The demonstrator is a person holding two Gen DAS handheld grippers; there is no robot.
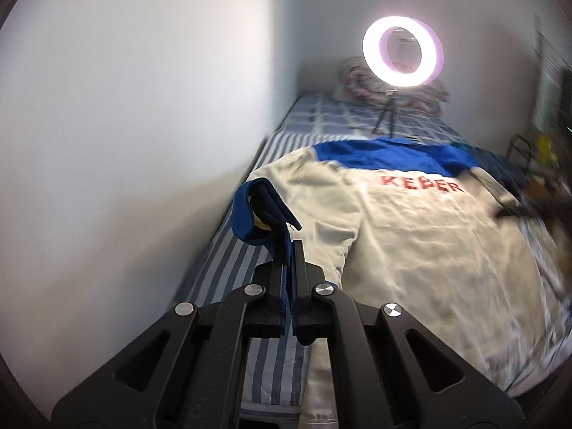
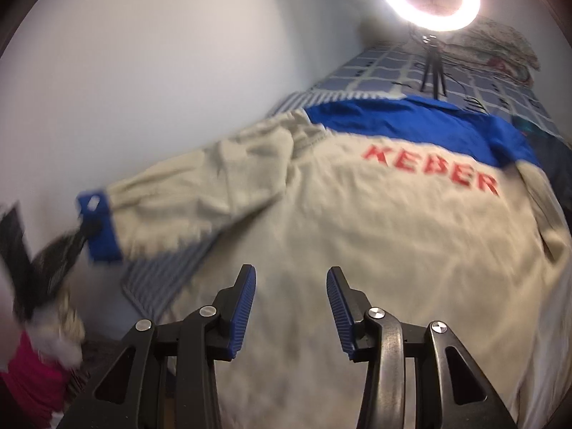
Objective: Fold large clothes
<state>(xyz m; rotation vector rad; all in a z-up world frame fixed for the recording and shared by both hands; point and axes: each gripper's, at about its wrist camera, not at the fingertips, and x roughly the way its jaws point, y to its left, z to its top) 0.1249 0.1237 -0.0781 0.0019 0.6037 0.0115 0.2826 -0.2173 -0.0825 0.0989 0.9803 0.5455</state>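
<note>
A large beige jacket (image 2: pixel 375 232) with a blue yoke and red letters lies back-up on the bed; the left wrist view shows the same jacket (image 1: pixel 429 250). My left gripper (image 1: pixel 287 246) is shut on the blue cuff (image 1: pixel 250 214) of its left sleeve and holds it lifted off the bed. The right wrist view shows that blue cuff (image 2: pixel 102 228) raised at the far left, with the blurred left gripper (image 2: pixel 77 239) on it. My right gripper (image 2: pixel 291 273) hovers above the jacket's lower back, jaws apart, nothing between the blue pads (image 2: pixel 246 307).
The bed has a striped sheet (image 1: pixel 228 271) against a white wall (image 1: pixel 143 107) on the left. A lit ring light (image 1: pixel 403 50) on a small tripod stands at the bed's far end, beside bundled bedding (image 1: pixel 357 78). A pink sleeve (image 2: pixel 25 375) shows at lower left.
</note>
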